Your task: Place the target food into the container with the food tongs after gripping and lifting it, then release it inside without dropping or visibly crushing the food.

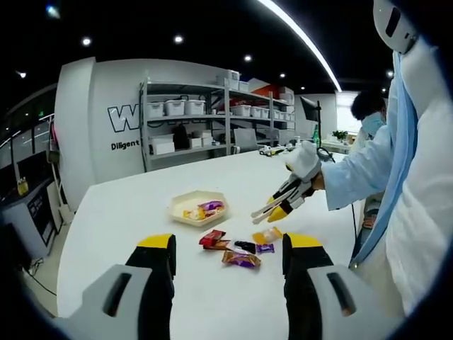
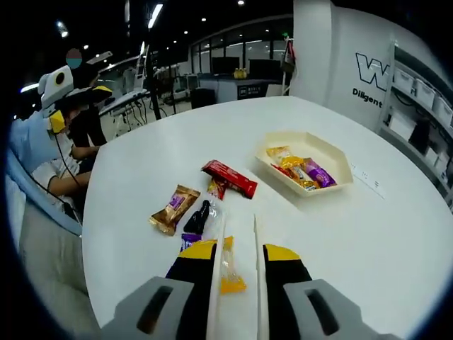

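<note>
- On the white bench, a cream hexagonal tray sat w/ several wrapped snacks inside: orange, purple, red wrappers.
- In left gripper view the tray lay at approx 12 o'clock from the loose snack pile, just beyond it.
- Loose snacks in right gripper view: red bar near centre; gold-brown packet at 8 o'clock of it; dark packet in clear wrap just beside the gold one; small purple piece at the jaw tip.
- Right hand-held gripper clenched on the tongs; the two white tong arms ran fwd between the yellow-tipped jaws.
- Tong tips stood apart, over bare bench near the red bar, nothing between them.
- Yellow-orange clear-wrapped candy lay under the tong arms, btwn the jaws.
- Left hand-held gripper released, jaws wide apart, nothing between; hovered at 6 o'clock of the pile.
- Left gripper view also showed the right hand-held gripper w/ tongs at 3 o'clock of the tray, held by a white-gloved hand.
- Shelving w/ white bins stood behind the bench.
</note>
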A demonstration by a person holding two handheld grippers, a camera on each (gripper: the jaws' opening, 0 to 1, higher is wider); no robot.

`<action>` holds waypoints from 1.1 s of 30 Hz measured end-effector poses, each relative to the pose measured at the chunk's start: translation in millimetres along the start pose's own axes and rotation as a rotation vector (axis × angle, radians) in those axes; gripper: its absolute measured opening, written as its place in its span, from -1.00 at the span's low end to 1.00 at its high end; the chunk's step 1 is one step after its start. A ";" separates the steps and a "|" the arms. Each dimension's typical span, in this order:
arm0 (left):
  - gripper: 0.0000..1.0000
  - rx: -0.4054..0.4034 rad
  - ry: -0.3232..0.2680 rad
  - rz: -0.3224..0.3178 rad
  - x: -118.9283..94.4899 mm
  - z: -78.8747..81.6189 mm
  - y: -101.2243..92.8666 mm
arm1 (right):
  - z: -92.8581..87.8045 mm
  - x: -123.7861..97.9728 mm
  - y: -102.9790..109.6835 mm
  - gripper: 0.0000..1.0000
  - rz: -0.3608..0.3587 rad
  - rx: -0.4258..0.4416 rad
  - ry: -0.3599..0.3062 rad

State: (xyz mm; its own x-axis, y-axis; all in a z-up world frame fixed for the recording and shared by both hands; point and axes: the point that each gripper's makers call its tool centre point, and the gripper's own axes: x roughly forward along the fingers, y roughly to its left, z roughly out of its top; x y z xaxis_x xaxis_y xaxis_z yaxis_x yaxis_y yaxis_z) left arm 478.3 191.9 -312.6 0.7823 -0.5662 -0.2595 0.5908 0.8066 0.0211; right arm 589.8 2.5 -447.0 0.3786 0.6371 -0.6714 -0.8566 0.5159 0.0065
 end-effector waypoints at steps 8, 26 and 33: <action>0.17 0.005 0.000 -0.004 -1.6 -0.8 -4.6 | -18.9 -7.5 15.9 -0.62 0.055 -0.011 0.030; 0.16 0.008 0.005 0.008 -7.8 -0.8 -9.0 | -46.8 1.5 15.9 -0.57 0.083 -0.081 0.105; 0.16 0.006 0.007 0.016 -6.7 -0.7 -8.9 | -47.8 3.4 21.4 -0.68 0.096 -0.118 0.126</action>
State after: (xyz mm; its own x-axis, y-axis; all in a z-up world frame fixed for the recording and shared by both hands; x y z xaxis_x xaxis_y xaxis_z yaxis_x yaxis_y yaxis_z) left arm 467.7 188.6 -311.8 0.7904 -0.5519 -0.2657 0.5792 0.8146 0.0307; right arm 556.0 -11.6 -484.5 0.2531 0.5997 -0.7591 -0.9246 0.3808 -0.0074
